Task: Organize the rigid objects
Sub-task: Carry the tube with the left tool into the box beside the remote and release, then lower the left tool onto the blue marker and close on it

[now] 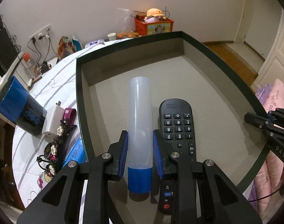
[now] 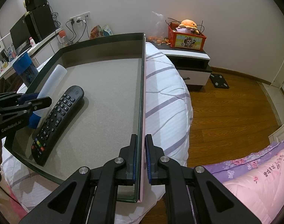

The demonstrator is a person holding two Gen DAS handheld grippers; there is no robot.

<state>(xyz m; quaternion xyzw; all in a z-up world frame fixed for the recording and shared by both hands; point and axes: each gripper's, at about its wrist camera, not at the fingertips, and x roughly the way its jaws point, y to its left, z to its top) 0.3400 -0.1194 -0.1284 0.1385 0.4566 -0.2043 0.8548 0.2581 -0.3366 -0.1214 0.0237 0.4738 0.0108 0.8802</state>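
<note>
In the left wrist view, the left gripper [image 1: 140, 155] grasps a translucent tube [image 1: 140, 117] with a blue cap [image 1: 139, 180]; its two blue pads press on the sides of the tube just above the cap. The tube lies inside a large shallow box [image 1: 181, 32] with dark walls and a grey floor, and its open end points to the far wall of the box. Just to the right of the tube a black remote control [image 1: 177, 130] lies on the floor of the box, parallel to the tube. To the left of the box, on the striped bed cover [image 1: 54, 78], there are a blue and black cup [image 1: 18, 108], a white charger [image 1: 53, 121] and some hair clips [image 1: 58, 145]. In the right wrist view, the right gripper [image 2: 141, 158] is clenched on the right wall of the box [image 2: 142, 93], near its close corner, with one pad on each side of the thin wall. The remote control [image 2: 58, 121] and the tube [image 2: 52, 82] lie in the left part of the box, where the left gripper [image 2: 32, 101] holds the tube.
</note>
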